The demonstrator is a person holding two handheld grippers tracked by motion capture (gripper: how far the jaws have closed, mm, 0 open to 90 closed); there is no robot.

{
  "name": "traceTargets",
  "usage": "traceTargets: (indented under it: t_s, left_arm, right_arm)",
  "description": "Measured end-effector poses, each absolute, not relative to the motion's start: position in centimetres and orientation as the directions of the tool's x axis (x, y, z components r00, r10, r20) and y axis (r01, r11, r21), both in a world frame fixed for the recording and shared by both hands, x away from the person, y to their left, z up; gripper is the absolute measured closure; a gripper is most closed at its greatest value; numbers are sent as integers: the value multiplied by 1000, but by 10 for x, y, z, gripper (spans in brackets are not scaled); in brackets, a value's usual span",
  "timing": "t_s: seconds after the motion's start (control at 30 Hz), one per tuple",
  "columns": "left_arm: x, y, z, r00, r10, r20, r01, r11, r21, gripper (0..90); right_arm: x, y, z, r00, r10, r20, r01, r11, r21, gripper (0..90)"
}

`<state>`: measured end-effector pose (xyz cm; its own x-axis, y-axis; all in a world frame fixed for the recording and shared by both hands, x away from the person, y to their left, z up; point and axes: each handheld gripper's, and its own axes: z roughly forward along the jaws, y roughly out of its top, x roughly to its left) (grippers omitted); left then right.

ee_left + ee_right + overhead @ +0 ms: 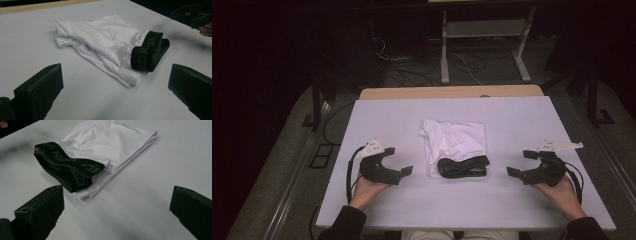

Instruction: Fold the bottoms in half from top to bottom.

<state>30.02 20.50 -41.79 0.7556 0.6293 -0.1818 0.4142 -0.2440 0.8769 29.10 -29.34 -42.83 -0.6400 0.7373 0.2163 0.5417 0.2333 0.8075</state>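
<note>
A folded pair of white briefs [455,140] with a black lettered waistband [462,167] lies in the middle of the white table [512,115]. The waistband end points toward the person. My left gripper [399,160] rests on the table to the left of the briefs, open, with nothing between its jaws. My right gripper [518,162] rests to their right, also open and holding nothing. In the left gripper view the briefs [100,42] lie ahead of the open left gripper [115,75]. In the right gripper view the waistband [67,172] sits just beyond the open right gripper [117,195].
A wooden strip [452,92] borders the table's far edge. Beyond it, cables [412,75] trail over the dark floor around a white stand frame [484,45]. Bare table surface surrounds the briefs on every side. The other gripper [197,15] appears at the top right of the left gripper view.
</note>
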Motion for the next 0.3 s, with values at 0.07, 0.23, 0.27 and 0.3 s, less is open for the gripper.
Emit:
traceTargets:
  t_s: [0.07, 0.23, 0.27, 0.3]
  left_arm:
    - [298, 208, -419, 753, 634, -177, 413, -246, 877, 0]
    - [293, 214, -420, 753, 633, -179, 411, -240, 880, 0]
    - [292, 214, -420, 755, 631, -179, 409, -240, 880, 0]
    - [292, 215, -420, 758, 626, -184, 414, -243, 877, 0]
  right_arm:
    - [288, -294, -429, -639, 739, 213, 539, 232, 810, 0]
    - [283, -293, -431, -643, 738, 207, 539, 243, 807, 0]
    - [283, -293, -431, -641, 738, 209, 538, 239, 808, 0]
    - [283, -294, -431, -641, 739, 209, 537, 238, 809, 0]
